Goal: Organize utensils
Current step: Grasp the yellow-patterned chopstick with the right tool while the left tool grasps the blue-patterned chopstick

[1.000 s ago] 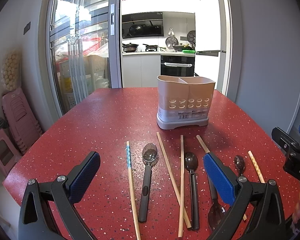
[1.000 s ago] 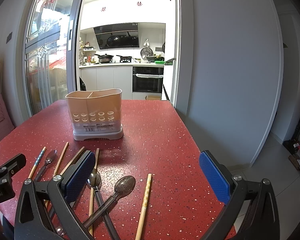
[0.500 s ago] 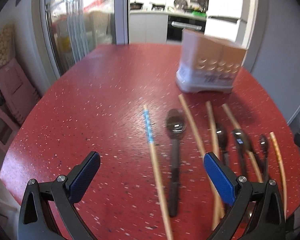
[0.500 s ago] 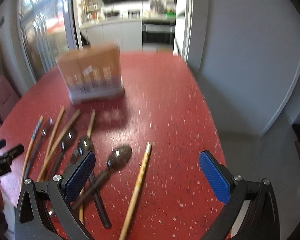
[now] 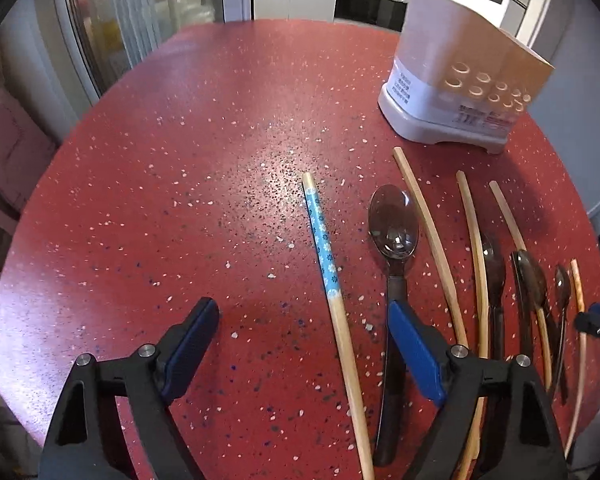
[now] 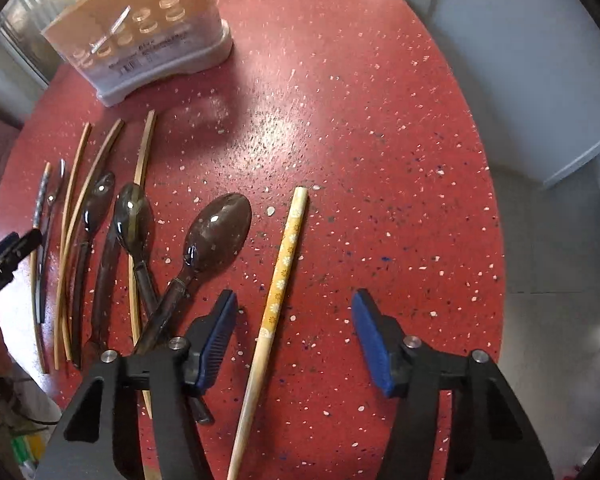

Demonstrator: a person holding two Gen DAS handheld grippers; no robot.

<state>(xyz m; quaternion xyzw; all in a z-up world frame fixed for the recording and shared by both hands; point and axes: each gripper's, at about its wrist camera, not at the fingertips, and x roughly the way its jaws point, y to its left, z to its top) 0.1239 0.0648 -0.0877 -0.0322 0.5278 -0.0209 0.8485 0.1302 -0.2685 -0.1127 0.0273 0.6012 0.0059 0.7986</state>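
A beige utensil holder [image 5: 456, 92] stands at the far right of the red table; it also shows in the right wrist view [image 6: 140, 36]. Several chopsticks and dark spoons lie in a row in front of it. My left gripper [image 5: 300, 344] is open and empty, low over the table, with a blue-patterned chopstick [image 5: 332, 288] between its fingers and a dark spoon [image 5: 394, 236] by its right finger. My right gripper [image 6: 296, 340] is open and empty, with a yellow-patterned chopstick [image 6: 278, 280] between its fingers and a brown spoon [image 6: 212, 240] just left.
The red speckled table [image 5: 180, 160] has a rounded edge with floor below on the right [image 6: 560, 240]. Pink stools [image 5: 8, 152] stand left of the table. A glass door and kitchen lie behind the holder.
Both grippers have tilted down and dropped closer to the table. The left now straddles the blue-patterned chopstick, the right the yellow-patterned one. Both stay open.
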